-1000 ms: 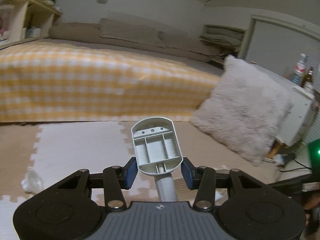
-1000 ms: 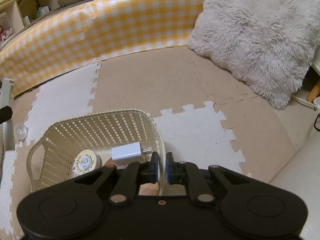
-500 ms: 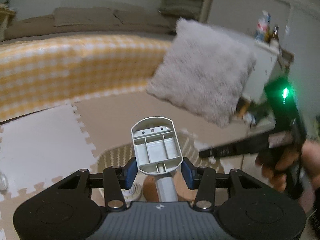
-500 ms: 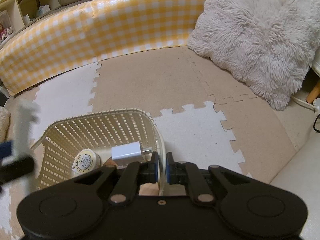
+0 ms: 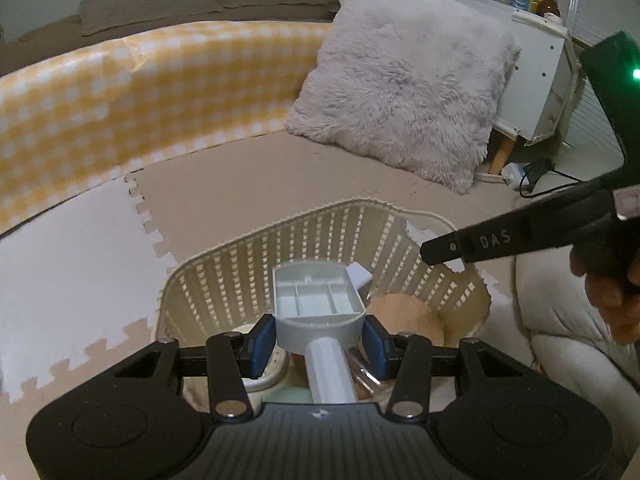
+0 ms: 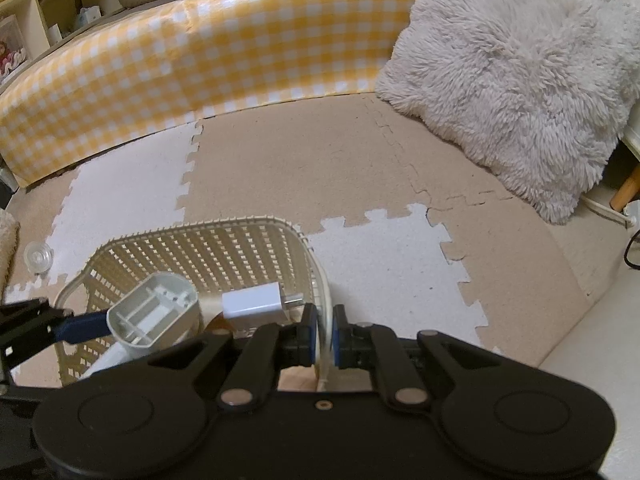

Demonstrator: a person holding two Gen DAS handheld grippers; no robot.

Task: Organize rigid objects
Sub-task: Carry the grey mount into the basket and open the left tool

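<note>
The left gripper (image 5: 320,344) is clamped on a grey plastic piece (image 5: 318,306) with a ribbed, compartmented head and a round stem, holding it above the open top of the cream slotted basket (image 5: 280,248). Ahead of its blue pads (image 5: 262,344) and lower down, inside the basket, lie a white charger plug (image 6: 256,302), a round tan object (image 5: 404,314) and a pale round item that is mostly hidden, so its kind is unclear. The right gripper (image 6: 324,340) is pinched closed on the basket's near rim, the rim passing between its pads. Beyond both tongs stretch the foam floor mat (image 6: 304,164), the yellow checked cover (image 6: 200,56) and a fluffy pillow (image 5: 404,92). A small clear cap (image 6: 38,257) sits on the mat to the left of the basket.
</note>
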